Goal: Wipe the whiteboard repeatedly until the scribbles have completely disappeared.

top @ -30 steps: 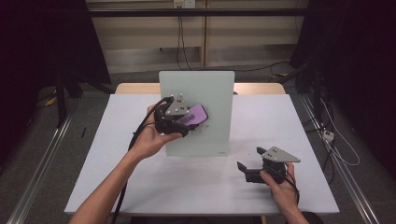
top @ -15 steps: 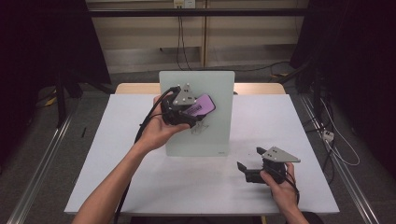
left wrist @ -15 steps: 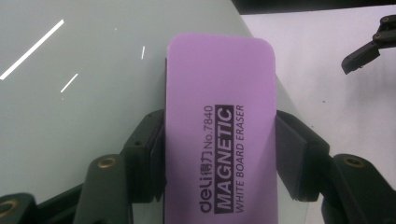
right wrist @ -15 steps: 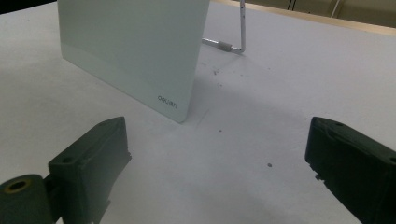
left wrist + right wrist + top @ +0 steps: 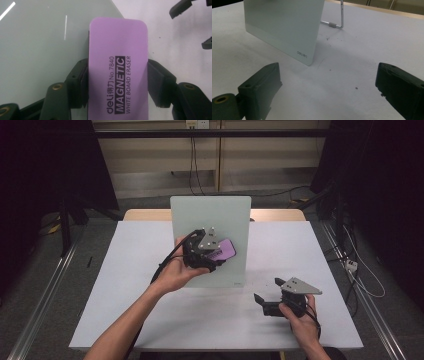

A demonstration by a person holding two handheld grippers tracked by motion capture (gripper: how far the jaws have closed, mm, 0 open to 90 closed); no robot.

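White table [image 5: 125, 285] on grey floor [image 5: 45, 285], pale wall [image 5: 150, 165], perhaps dark curtains [image 5: 45, 170] beside

Lower end of the purple magnetic whiteboard eraser [image 5: 117, 70] cut off by the bottom edge of the left gripper view; underside hidden against the glass whiteboard [image 5: 40, 50]. Upper part of the whiteboard cropped at top left of the right gripper view. Small dark specks on the surface [image 5: 362, 50] too small to identify.
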